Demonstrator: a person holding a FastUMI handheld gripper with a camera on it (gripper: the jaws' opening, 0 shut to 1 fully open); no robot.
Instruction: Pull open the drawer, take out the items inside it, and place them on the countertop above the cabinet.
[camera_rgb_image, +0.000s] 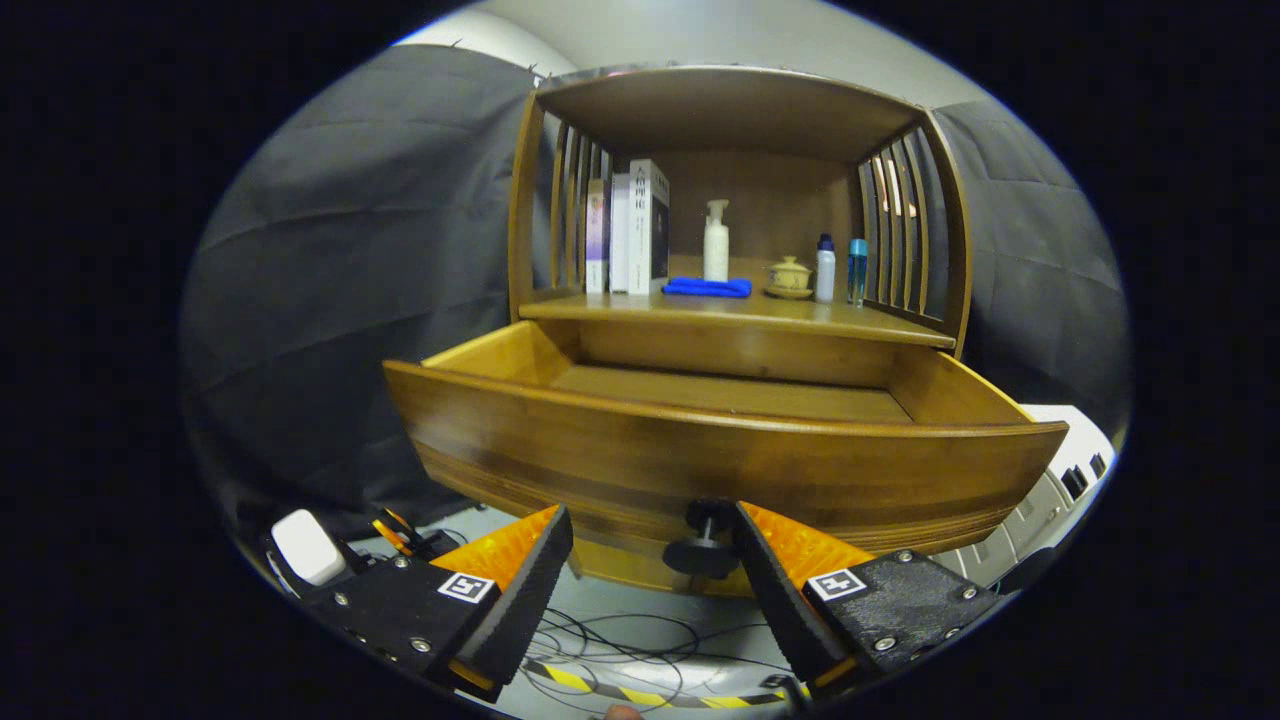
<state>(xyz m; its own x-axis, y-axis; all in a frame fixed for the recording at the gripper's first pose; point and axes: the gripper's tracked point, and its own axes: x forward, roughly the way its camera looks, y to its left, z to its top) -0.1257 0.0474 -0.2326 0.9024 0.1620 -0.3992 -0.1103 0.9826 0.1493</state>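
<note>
Two fingers of your gripper (650, 555) stood apart, gripping nothing, knob (703, 545) between them; drawer (700, 455) was pulled out.

**Gripper spread wide, fingers low in the frame**

The gripper (650, 545) sits at the bottom centre of the frame with its two fingers parted and angled outward like a V. The left finger (520, 585) rises from the lower left, the right finger (775, 590) from the lower right, and a broad gap lies between their tips. Neither pad presses on anything. A fingertip of the person's hand (625, 713) peeks in at the very bottom edge.
</note>
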